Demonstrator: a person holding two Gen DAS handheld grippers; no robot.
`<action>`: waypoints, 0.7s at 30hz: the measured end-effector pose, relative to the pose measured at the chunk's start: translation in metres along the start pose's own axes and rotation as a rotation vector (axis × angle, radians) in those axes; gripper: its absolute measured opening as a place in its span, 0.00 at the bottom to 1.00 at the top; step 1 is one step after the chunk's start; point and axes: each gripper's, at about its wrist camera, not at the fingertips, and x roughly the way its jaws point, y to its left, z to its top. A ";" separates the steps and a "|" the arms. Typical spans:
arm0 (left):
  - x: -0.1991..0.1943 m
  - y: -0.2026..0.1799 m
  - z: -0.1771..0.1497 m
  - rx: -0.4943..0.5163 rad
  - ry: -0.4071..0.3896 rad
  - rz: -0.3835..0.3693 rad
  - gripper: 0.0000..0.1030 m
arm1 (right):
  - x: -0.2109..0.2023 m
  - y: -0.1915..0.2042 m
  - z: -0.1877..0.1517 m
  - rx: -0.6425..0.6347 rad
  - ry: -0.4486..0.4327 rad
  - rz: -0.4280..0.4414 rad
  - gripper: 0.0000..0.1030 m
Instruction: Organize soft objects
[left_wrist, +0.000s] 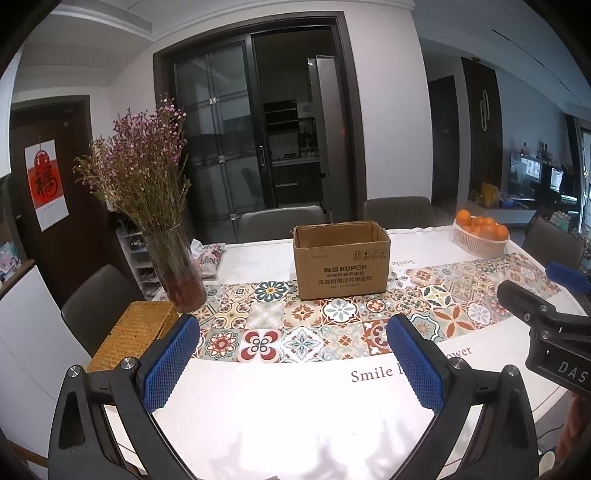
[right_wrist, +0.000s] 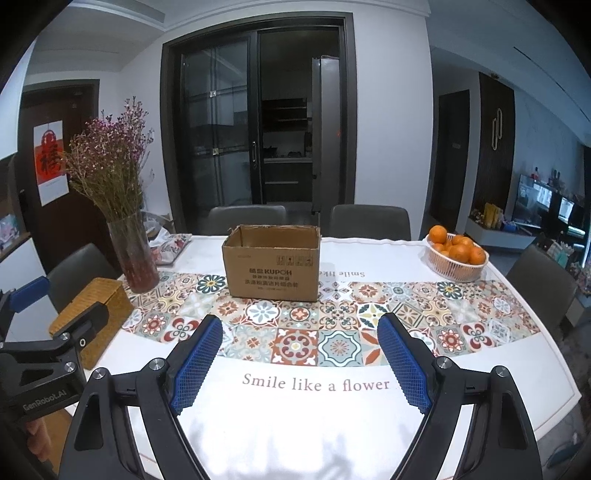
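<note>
Facing the open KUPOH cardboard box (right_wrist: 272, 261) standing mid-bench, your left gripper (left_wrist: 291, 354) and right gripper (right_wrist: 300, 352) hover nearer you than the box, jaws spread wide, gripping nothing.

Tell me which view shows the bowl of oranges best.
The right wrist view: the bowl of oranges sits whole and large on the table's right side. The left wrist view shows it smaller, nearer the edge.
</note>
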 end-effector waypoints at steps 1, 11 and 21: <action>-0.002 0.000 0.000 0.000 -0.003 -0.004 1.00 | -0.003 0.000 -0.001 0.000 -0.003 0.001 0.84; -0.008 -0.005 -0.004 -0.004 -0.010 -0.015 1.00 | -0.011 -0.004 -0.006 0.006 -0.001 -0.003 0.85; -0.005 -0.008 -0.005 -0.001 -0.002 -0.018 1.00 | -0.008 -0.007 -0.007 0.014 0.007 -0.003 0.85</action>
